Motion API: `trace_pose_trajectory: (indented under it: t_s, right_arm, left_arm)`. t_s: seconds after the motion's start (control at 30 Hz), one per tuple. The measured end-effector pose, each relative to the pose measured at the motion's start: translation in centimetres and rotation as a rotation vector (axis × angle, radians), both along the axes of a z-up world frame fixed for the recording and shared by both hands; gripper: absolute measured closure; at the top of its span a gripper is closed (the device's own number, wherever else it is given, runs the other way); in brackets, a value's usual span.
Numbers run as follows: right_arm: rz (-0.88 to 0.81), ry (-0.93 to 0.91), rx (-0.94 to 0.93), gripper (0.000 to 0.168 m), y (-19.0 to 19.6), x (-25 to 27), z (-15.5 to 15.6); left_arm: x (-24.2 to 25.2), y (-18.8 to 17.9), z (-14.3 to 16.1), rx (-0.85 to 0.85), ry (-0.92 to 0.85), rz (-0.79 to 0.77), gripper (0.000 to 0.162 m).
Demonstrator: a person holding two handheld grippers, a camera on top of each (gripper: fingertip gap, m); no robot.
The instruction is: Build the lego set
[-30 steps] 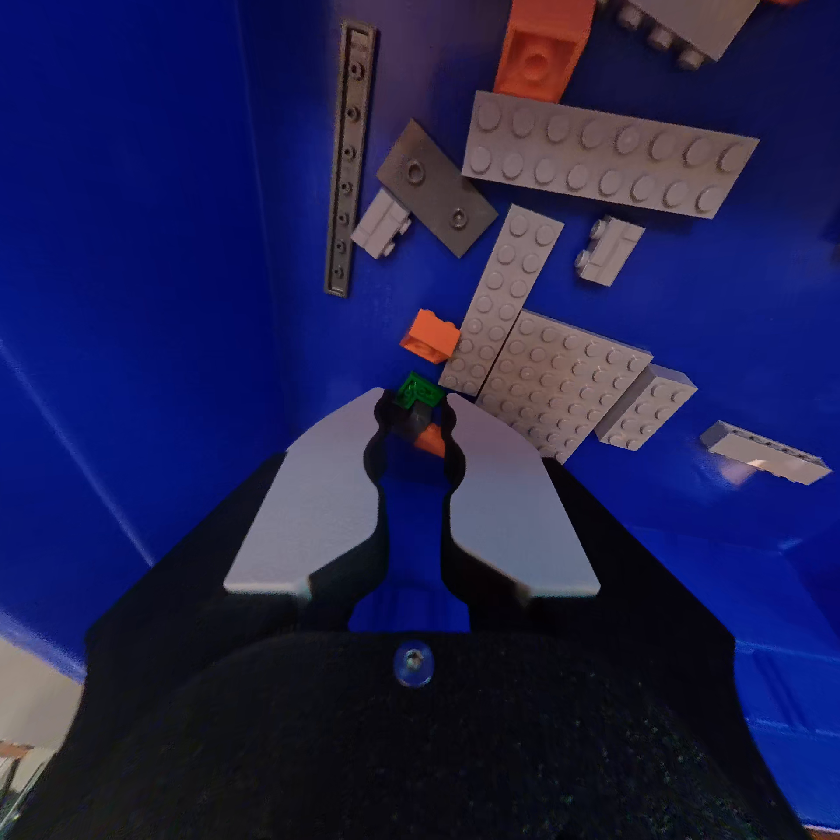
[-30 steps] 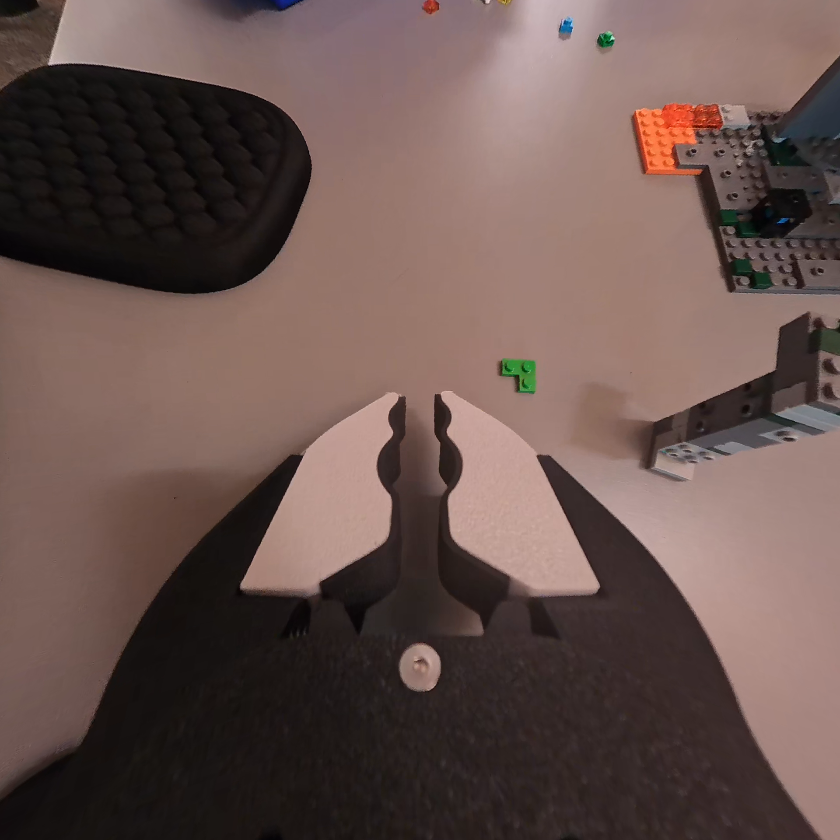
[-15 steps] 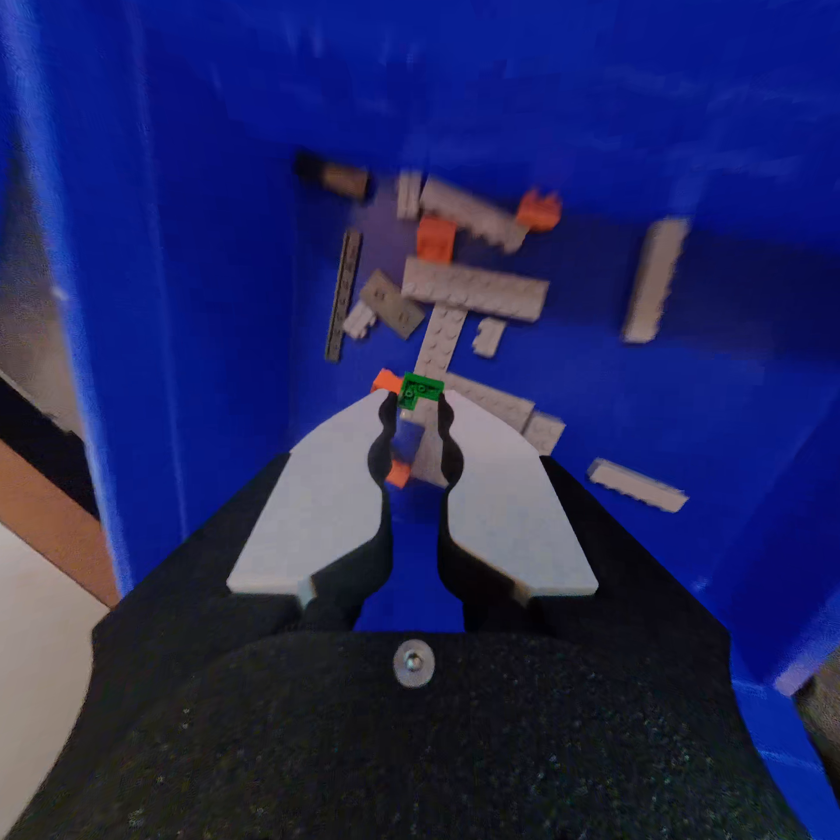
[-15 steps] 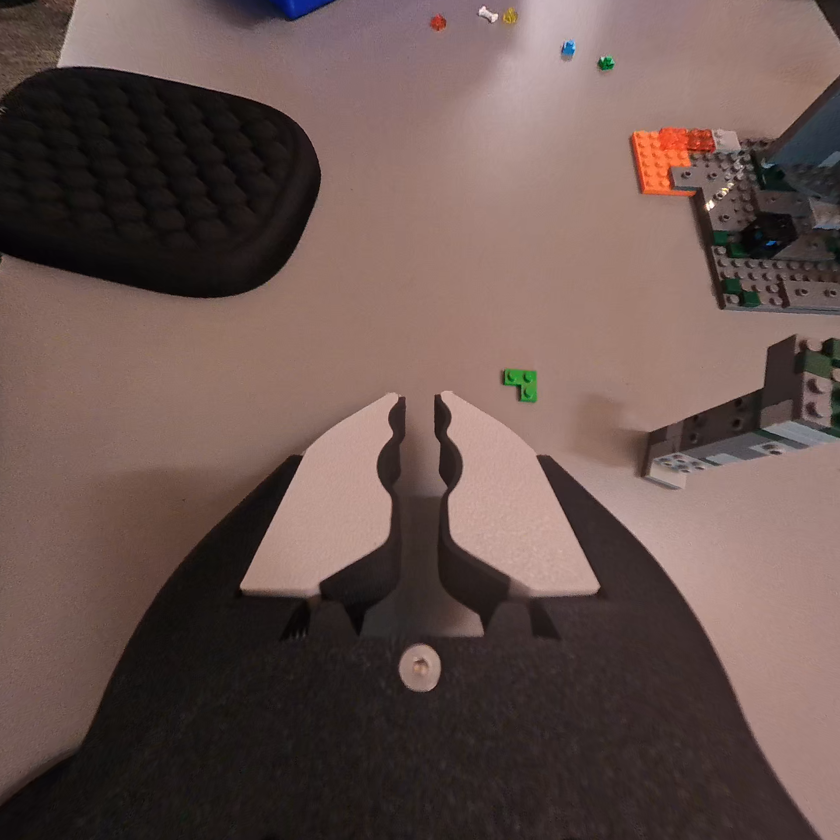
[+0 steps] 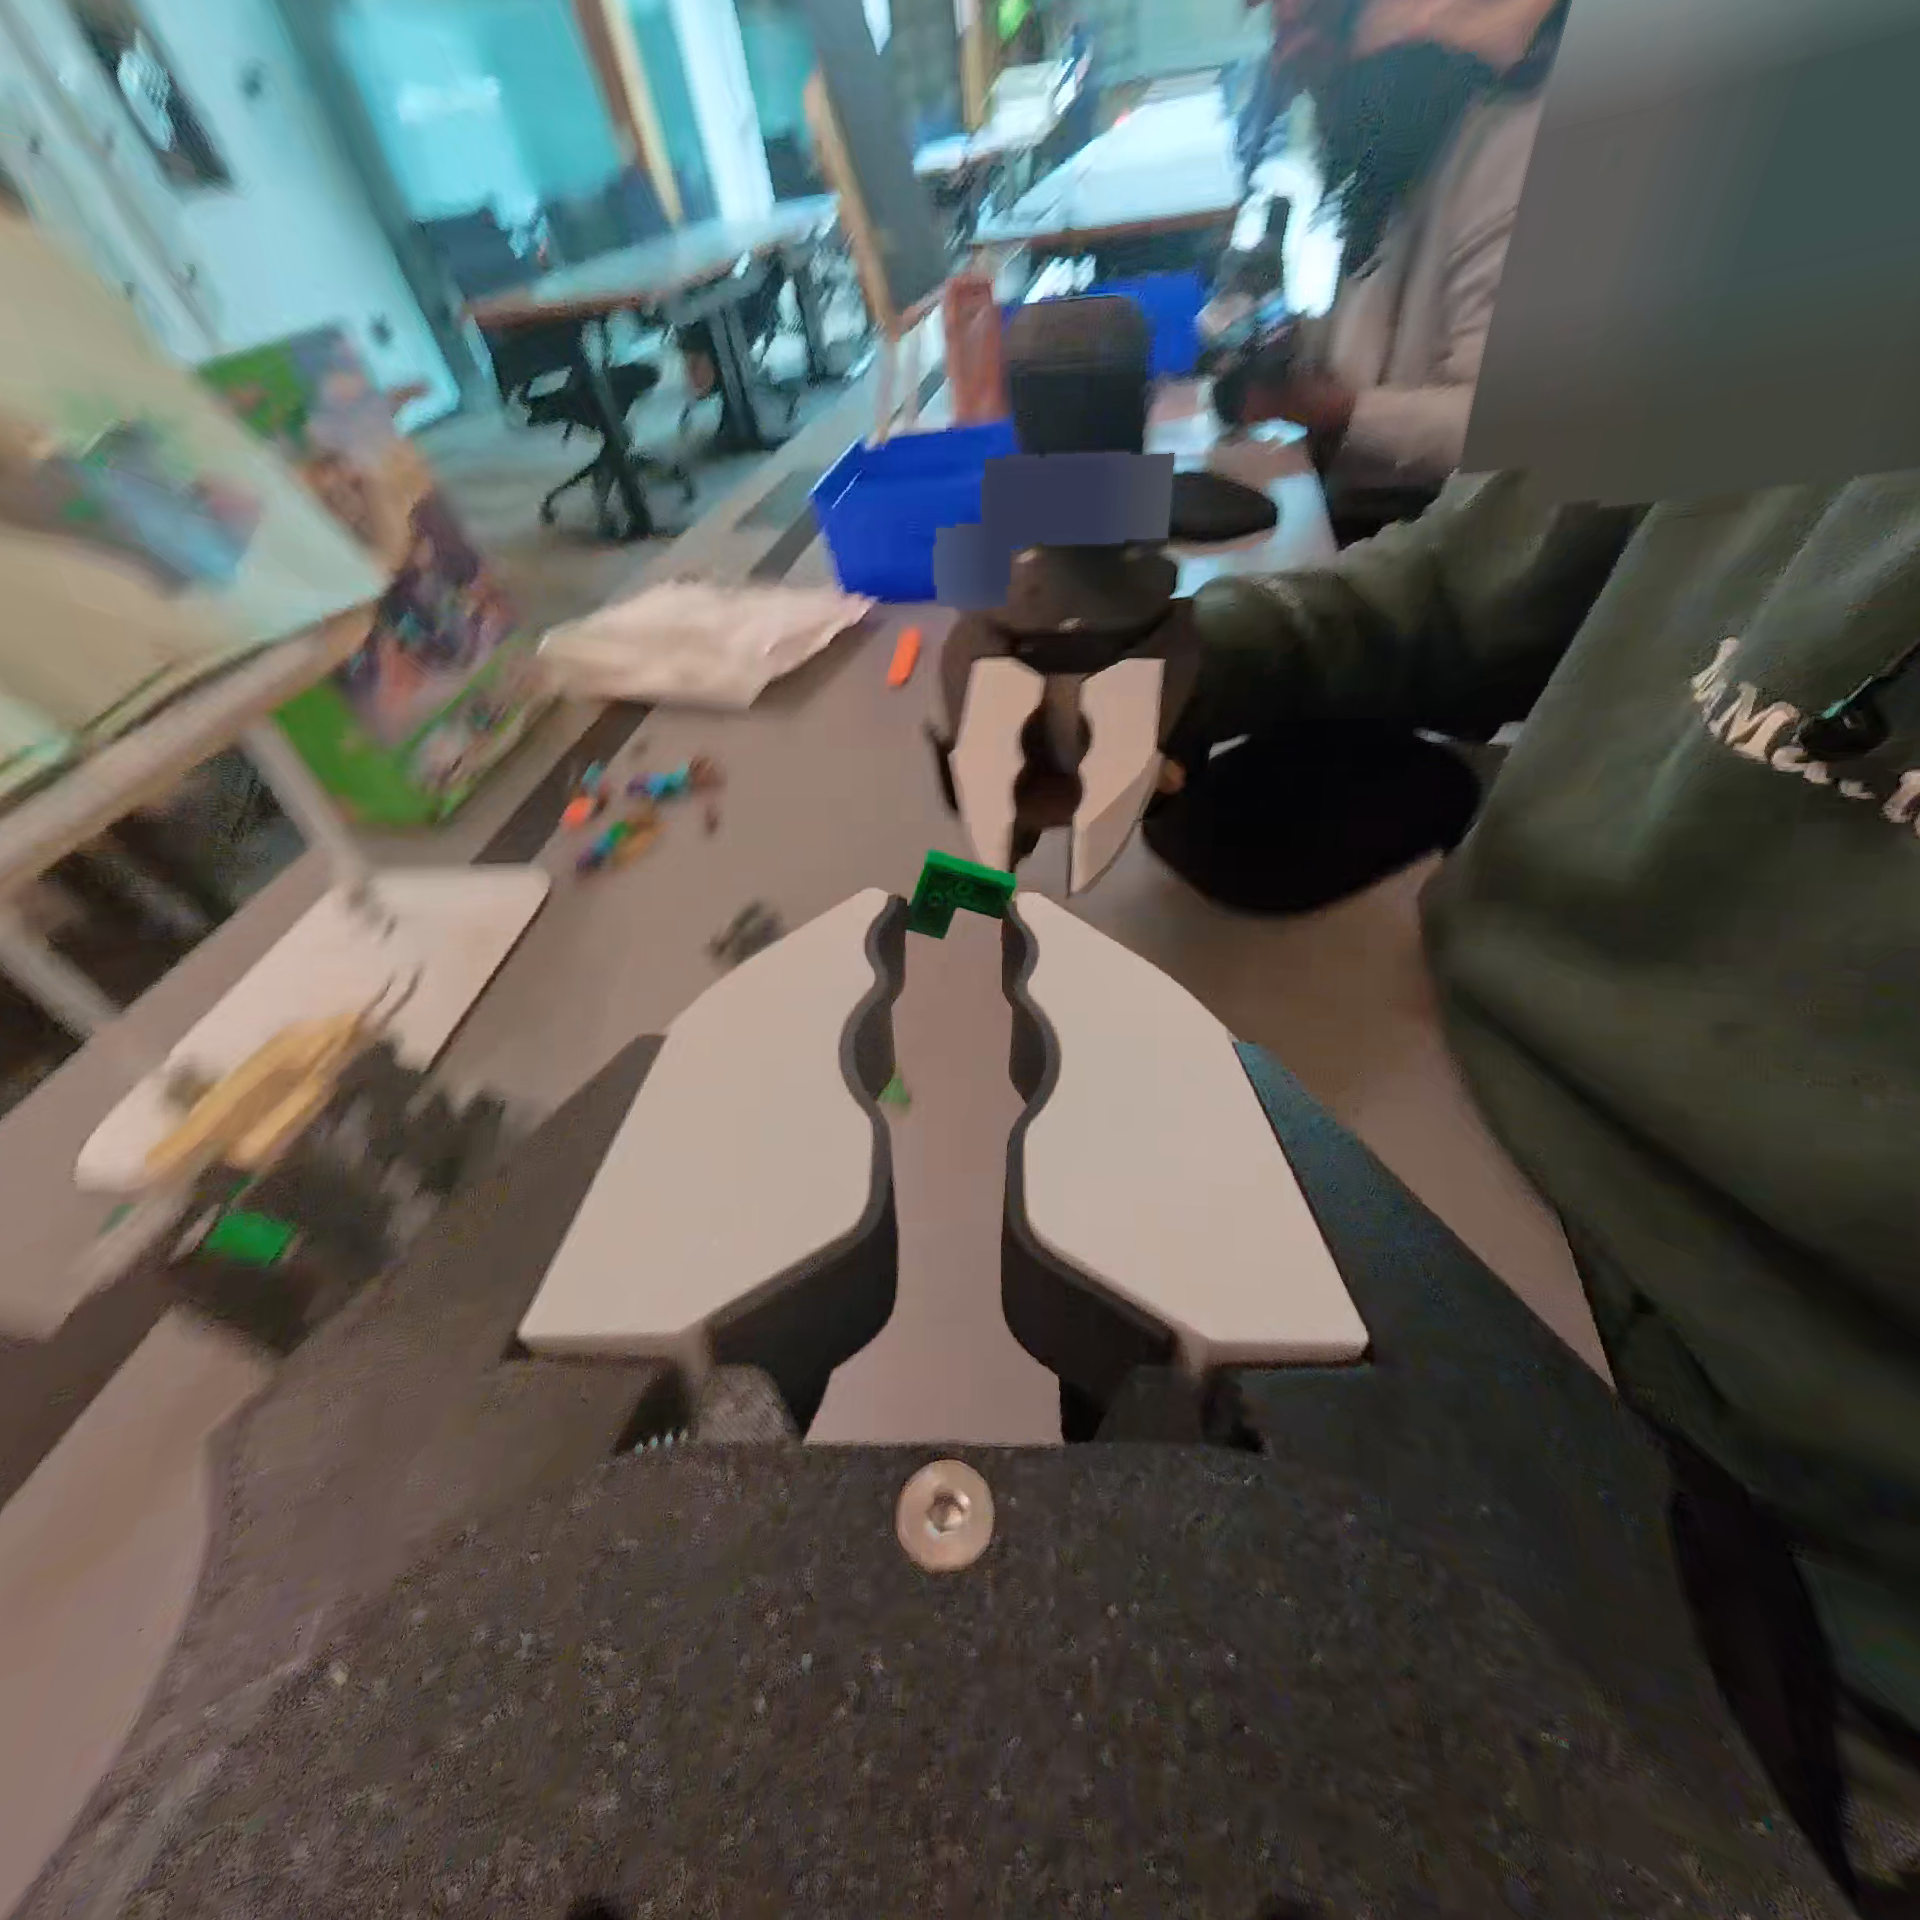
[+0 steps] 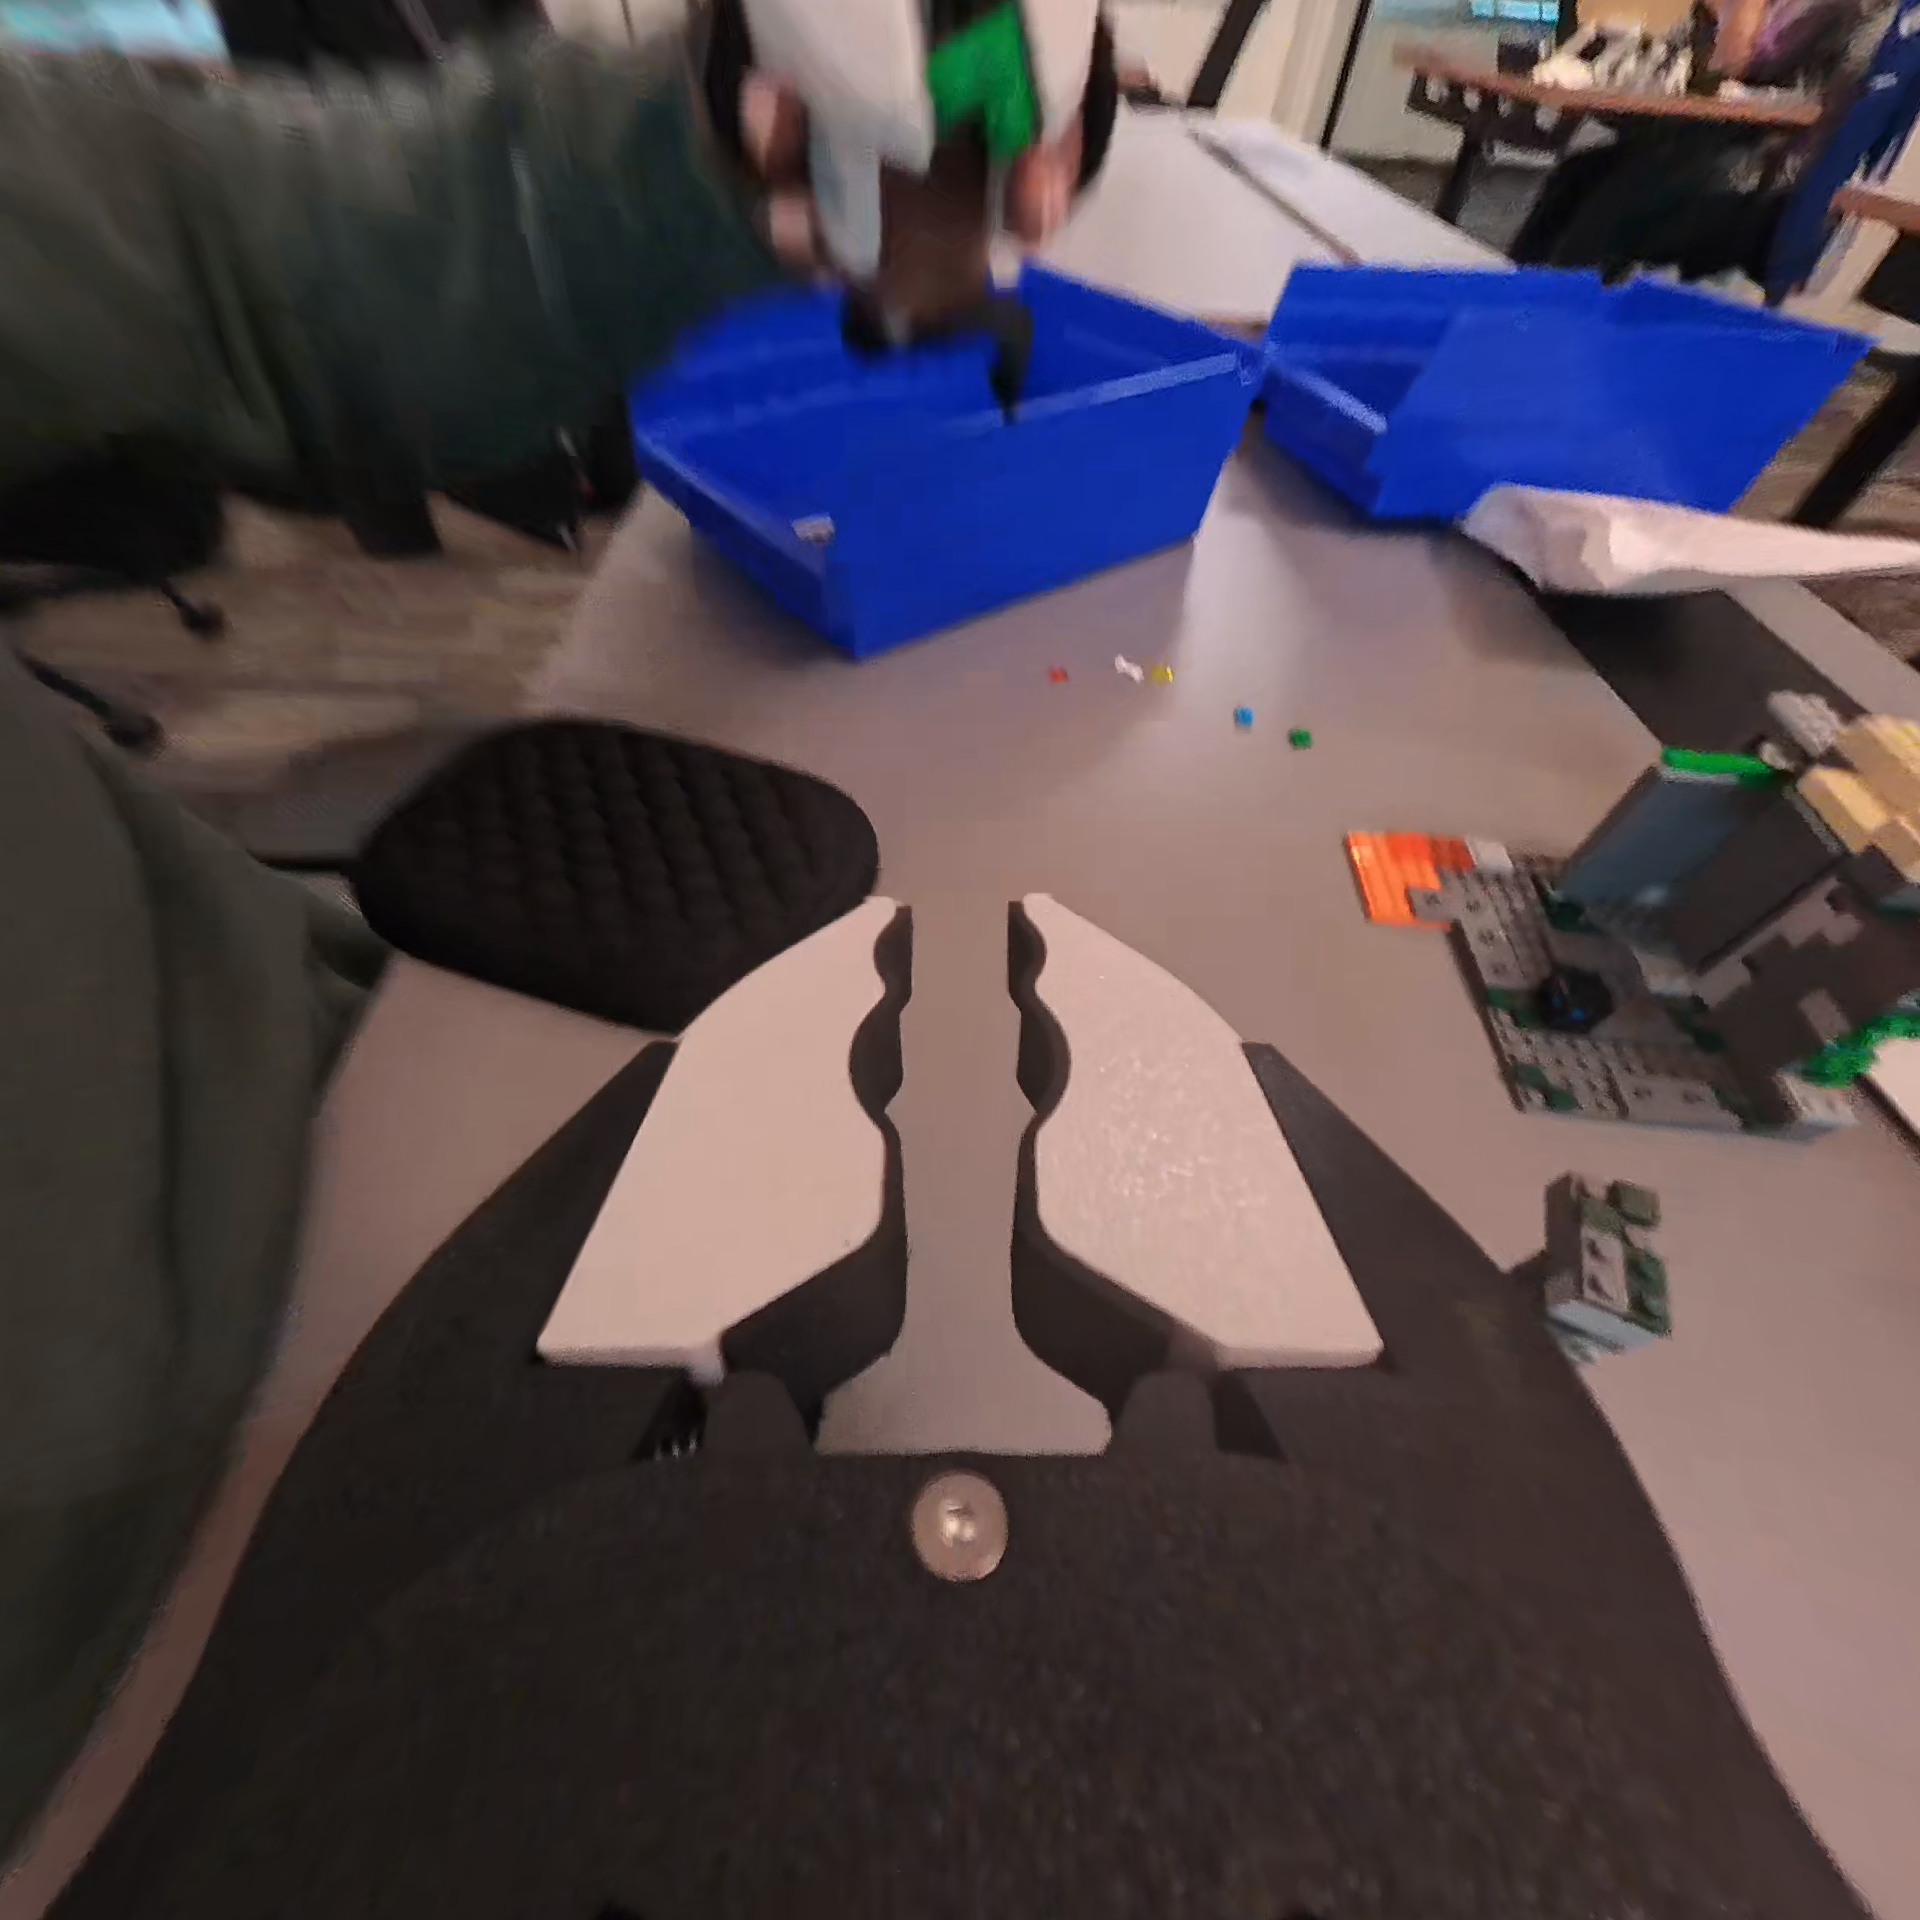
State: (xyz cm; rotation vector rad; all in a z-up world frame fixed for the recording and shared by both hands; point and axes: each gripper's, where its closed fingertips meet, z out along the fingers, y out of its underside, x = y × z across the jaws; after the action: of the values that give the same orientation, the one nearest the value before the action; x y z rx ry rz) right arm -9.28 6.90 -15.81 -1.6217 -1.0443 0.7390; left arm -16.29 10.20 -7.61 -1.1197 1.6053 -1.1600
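Observation:
My left gripper is shut on a small green L-shaped plate, held by the fingertips in the air above the grey table. It shows blurred at the top of the right wrist view, with the green plate above a blue bin. My right gripper is slightly open and empty, low over the table; it faces me in the left wrist view. The partly built grey model stands at the right, and a small grey-green sub-assembly lies nearer.
A black padded rest lies left of my right gripper. A second blue bin and white paper are at the back right. Tiny loose pieces lie before the bins. A person's green sleeve fills the right. Some 12 cm of space lies between my two pairs of fingers. About 30 cm separates my right fingertips from the partly built grey model.
My left gripper has lifted out of the blue bin with the green plate and swung over the table. My right gripper has tilted up toward the bins and its jaws have parted a little.

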Motion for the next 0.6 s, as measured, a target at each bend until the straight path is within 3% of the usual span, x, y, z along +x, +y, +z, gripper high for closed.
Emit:
trace_pose_trajectory:
  t_s: [0.23, 0.43, 0.6]
  right_arm:
    - [0.163, 0.432, -0.296, 0.138, -2.6, 0.7, 6.0]
    - [0.233, 0.728, -0.522, 0.131, -3.4, 1.2, 7.2]
    - [0.23, 0.793, -0.584, 0.146, -3.1, 0.5, 7.1]
  left_arm:
    - [7.5, -5.5, -0.5, -0.086, -0.244, -0.239, 0.145]
    - [9.5, -7.1, -1.0, -0.063, -0.317, -0.323, 0.145]
    - [9.5, -7.0, -1.7, -0.027, -0.326, -0.306, 0.145]
